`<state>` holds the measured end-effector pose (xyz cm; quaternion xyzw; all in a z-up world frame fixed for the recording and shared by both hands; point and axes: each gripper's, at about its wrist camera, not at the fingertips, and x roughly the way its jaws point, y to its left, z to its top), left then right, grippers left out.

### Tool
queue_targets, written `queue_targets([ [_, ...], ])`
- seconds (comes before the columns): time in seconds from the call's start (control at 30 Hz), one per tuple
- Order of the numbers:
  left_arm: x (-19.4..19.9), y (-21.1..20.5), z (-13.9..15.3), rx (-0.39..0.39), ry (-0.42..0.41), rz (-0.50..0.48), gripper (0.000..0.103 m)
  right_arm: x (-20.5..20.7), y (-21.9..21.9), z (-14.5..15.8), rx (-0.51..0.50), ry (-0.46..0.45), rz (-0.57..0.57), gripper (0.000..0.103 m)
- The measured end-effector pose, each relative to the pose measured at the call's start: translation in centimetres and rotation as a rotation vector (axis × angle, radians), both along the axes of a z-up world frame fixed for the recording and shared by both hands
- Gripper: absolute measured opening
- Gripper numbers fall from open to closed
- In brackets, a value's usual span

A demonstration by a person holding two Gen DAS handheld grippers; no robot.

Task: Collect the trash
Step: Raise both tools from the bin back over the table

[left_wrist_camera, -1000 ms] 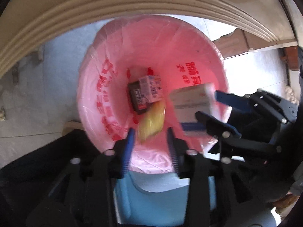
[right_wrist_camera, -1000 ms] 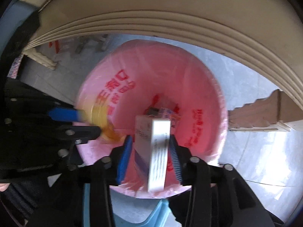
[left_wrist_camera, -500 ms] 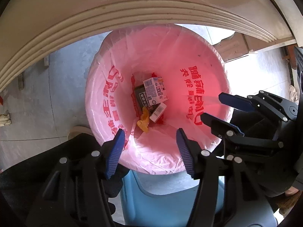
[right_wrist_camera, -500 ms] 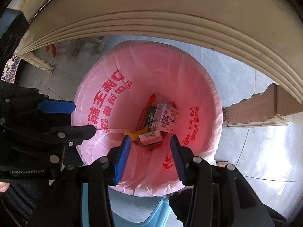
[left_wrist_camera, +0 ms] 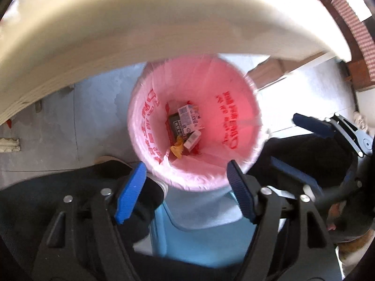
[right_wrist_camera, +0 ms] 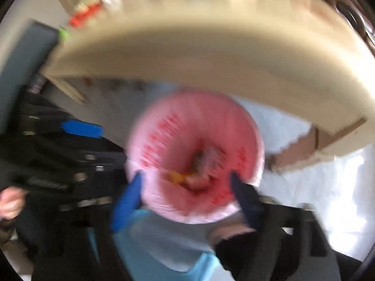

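Observation:
A bin lined with a pink bag (left_wrist_camera: 150, 126) stands on the floor below the table edge; it also shows blurred in the right wrist view (right_wrist_camera: 161, 135). At its bottom lie a white carton (left_wrist_camera: 189, 117), a small white box (left_wrist_camera: 192, 140), a dark packet (left_wrist_camera: 175, 124) and a yellow wrapper (left_wrist_camera: 177, 147). My left gripper (left_wrist_camera: 185, 175) is open and empty above the bin's near rim. My right gripper (right_wrist_camera: 186, 187) is open and empty above the bin; it shows at the right in the left wrist view (left_wrist_camera: 293, 140).
A cream curved table edge (left_wrist_camera: 140, 35) overhangs the bin. A light blue stool (left_wrist_camera: 199, 241) sits under the bin's near side. Grey floor tiles (left_wrist_camera: 93, 117) surround it. Blurred items (right_wrist_camera: 89, 14) lie on the tabletop.
Both grippers let go of their trash: the yellow wrapper and the white box fell into the bin. Both jaws opened wide and both grippers have risen away from the bin.

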<state>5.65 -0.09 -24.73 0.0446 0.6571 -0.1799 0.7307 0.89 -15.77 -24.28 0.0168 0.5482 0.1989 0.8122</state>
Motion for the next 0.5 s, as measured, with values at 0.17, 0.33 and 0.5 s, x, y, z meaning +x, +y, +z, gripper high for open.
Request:
queue_targets([
  [0.17,-0.3,1.7,10.1,0.024,-0.141,0.003,0.079,-0.9,-1.4,9.0,0.088,-0.131,0.060,0.094],
  [0.33,1.6,3.0,20.7,-0.015,-0.256,0.011,0.086,0.5,-3.8,17.8,0.091,-0.279,0.071,0.096],
  [0.5,4.3,2.9,28.4,-0.006,-0.340,0.006,0.090,2.6,-6.0,25.3,0.031,-0.423,0.091,0.096],
])
